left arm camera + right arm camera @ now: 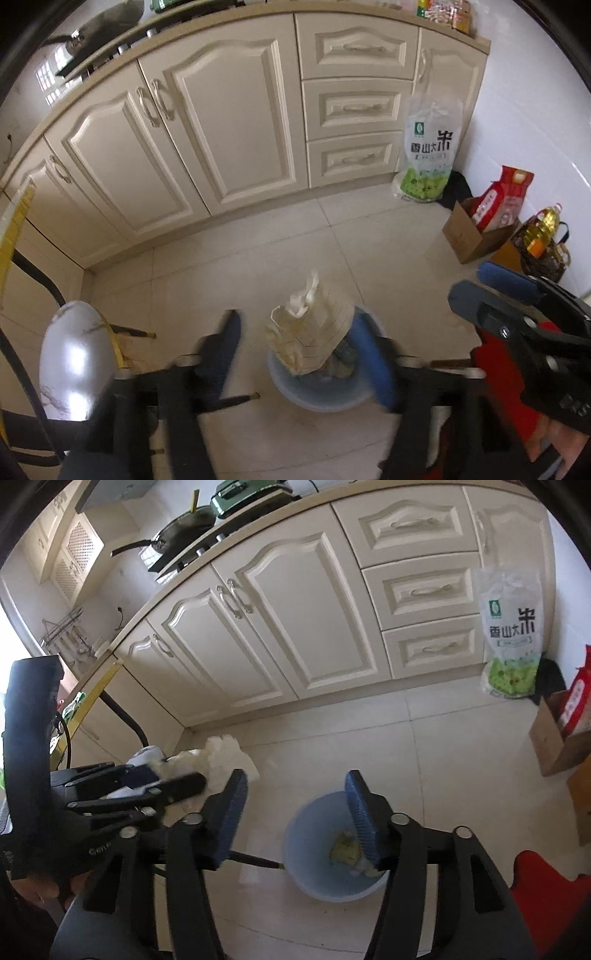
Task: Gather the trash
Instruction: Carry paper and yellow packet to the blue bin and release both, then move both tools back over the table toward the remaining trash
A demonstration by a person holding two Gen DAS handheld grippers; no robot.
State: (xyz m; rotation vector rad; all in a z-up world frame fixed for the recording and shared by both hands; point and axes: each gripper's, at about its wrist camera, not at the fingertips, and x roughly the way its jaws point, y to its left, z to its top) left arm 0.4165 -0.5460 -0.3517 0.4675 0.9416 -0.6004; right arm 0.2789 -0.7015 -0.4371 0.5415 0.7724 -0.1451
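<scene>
A light blue trash bin stands on the tiled floor (325, 397) and holds yellowish scraps; it also shows in the right wrist view (314, 853). In the left wrist view a crumpled cream paper wad (314, 332) with white tissue hangs between the wide-apart fingers of my left gripper (303, 354), above the bin; neither pad touches it. In the right wrist view the same wad (221, 760) shows white beside the left gripper (147, 794). My right gripper (295, 812) is open and empty above the bin, and it shows at the right in the left wrist view (517, 314).
Cream kitchen cabinets (229, 122) run along the back. A rice bag (428, 155) leans in the corner, next to a cardboard box (476, 232) and an oil bottle (543, 229). A marble-topped table edge (74, 354) is at the left.
</scene>
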